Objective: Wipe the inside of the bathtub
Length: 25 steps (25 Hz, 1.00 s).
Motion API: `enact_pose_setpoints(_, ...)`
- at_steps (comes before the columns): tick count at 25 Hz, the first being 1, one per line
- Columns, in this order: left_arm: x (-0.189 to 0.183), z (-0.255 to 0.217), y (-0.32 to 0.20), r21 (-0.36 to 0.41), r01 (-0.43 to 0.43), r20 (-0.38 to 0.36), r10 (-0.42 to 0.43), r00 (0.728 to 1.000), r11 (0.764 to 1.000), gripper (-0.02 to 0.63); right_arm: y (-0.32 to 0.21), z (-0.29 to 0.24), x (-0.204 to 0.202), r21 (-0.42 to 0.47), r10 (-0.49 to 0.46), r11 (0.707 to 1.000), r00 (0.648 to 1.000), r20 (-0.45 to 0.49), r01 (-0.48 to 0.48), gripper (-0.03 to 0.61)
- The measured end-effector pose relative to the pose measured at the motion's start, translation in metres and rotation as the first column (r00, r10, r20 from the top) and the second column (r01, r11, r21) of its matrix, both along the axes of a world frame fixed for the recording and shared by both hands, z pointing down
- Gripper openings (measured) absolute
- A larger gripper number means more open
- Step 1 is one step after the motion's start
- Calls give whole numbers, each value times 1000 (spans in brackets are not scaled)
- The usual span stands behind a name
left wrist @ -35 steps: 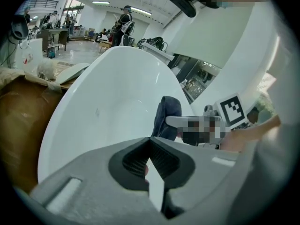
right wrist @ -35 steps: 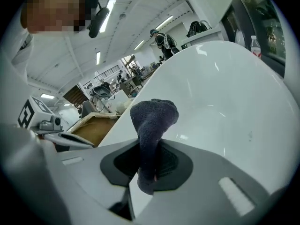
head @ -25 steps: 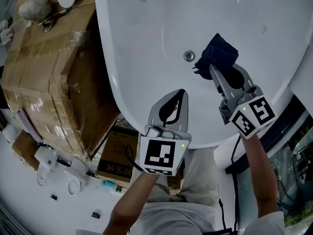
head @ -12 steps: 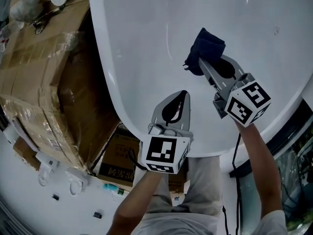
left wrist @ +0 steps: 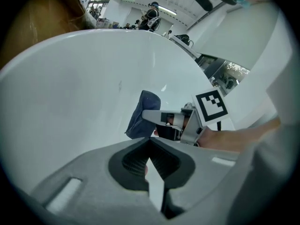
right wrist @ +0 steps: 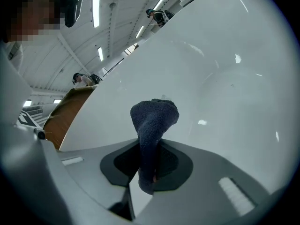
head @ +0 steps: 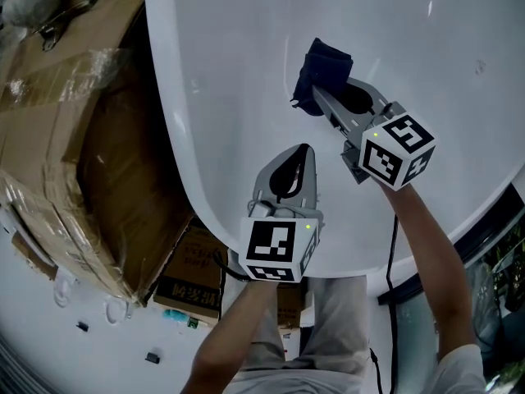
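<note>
Moved up-left since a second ago: right gripper (head: 316, 95) with cloth (head: 324, 66). White bathtub (head: 230, 72) fills view; taped cardboard box (head: 74, 121) beside it. Left gripper (head: 305, 149) jaws together, empty, over near rim. Right gripper clamps dark blue cloth against bathtub floor.

Nothing legible is showing: the small cardboard box (head: 184, 271) under the bathtub (head: 238, 89) is carrying dark print (too blurred and tilted to read).
</note>
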State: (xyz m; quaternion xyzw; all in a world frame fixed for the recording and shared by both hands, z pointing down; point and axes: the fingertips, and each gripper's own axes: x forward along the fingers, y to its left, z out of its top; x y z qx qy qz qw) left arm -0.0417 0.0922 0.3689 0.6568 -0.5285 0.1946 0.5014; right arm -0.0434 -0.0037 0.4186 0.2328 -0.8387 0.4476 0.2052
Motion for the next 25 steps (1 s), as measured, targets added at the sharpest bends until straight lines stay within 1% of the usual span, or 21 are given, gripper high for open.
enact_pose_setpoints(3,-5,11,-2,-3,16,6,-16,1000,1000,-2,2,20,-7,-12,-19,1000,1000,-10,18,56)
enact_pose_setpoints(7,-9,25,-4,-7,31,13,-31,999,999,-2,-1,48,-11,-32,-18,999,1000,-19,18,57)
enact_pose_setpoints(13,-12,47,-1,-24,28,20,-27,999,999,-2,-8,87,-14,-68,11,998,1000,-26,-13,57)
enact_pose_setpoints(21,-13,73,-9,-25,35,21,-34,999,999,-2,-19,124,-17,-101,15,995,999,-44,-20,57)
enact_pose_setpoints(25,-16,84,-8,-38,42,26,-41,999,998,-2,-11,150,-16,-155,-24,988,998,-55,16,57)
